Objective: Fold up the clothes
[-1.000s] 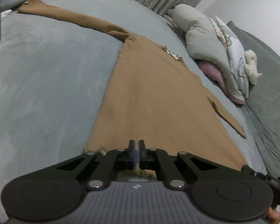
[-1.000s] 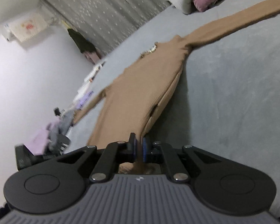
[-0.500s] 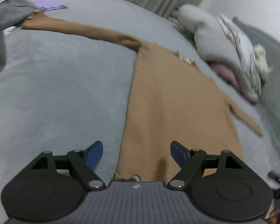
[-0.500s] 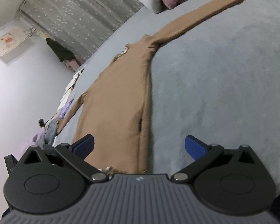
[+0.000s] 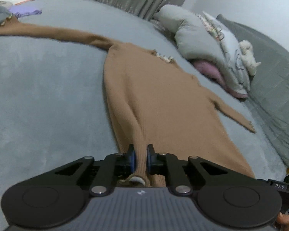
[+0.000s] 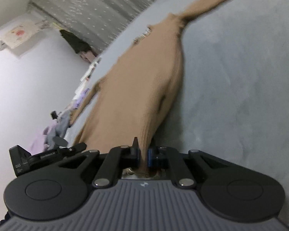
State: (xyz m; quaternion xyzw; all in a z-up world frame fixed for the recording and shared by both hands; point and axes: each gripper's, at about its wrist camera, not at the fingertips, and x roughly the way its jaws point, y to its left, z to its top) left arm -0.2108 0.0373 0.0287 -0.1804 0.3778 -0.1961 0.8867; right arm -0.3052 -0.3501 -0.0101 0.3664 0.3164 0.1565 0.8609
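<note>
Just closed — left gripper clamped on brown sweater hem; right gripper likewise pinching hem — on grey bed.

A grey bed is filling both views. A pale quilt is lying bundled against a pillow, with a plush toy resting beside. Spotted curtains are hanging behind.

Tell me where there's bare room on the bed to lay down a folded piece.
The widest bare stretch of bed lies left of the sweater, below its outstretched sleeve. The right wrist view shows another on the sweater's other side. It's crowded by the clothes pile and the pillows.
</note>
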